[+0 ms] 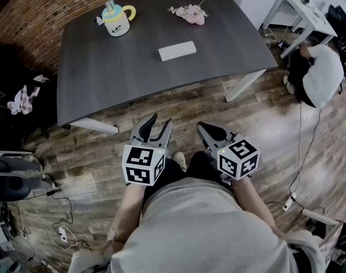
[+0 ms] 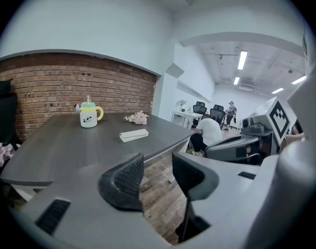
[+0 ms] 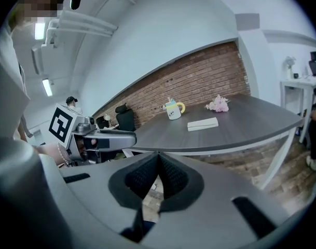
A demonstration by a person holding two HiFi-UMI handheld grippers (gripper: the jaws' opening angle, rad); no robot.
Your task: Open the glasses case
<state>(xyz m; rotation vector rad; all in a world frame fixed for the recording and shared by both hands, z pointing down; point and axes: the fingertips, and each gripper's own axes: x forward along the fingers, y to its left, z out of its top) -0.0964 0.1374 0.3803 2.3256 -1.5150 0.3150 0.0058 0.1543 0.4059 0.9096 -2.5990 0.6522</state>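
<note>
**Hovering short of the table, case unopened**

Holding both tools over the wooden floor, the person stood back from the dark table (image 1: 104, 78). The left gripper (image 1: 160, 121) had its jaws moderately apart with nothing but floorboards showing between them (its own view makes this plain). The right gripper (image 1: 202, 127), just beside it at three o'clock, had its pads pressed together at the tips and carried nothing.

The glasses case (image 1: 177, 50), a flat pale rectangle, lay closed on the tabletop at about twelve o'clock from the grippers and well apart from both. From the case, a pale mug with a yellow handle (image 1: 117, 20) stood at ten o'clock and a small bunch of pink flowers (image 1: 188, 13) lay at one o'clock. Beyond the table's right end, at three o'clock, a person in a white top (image 1: 323, 73) sat near a white desk (image 1: 300, 13).
</note>
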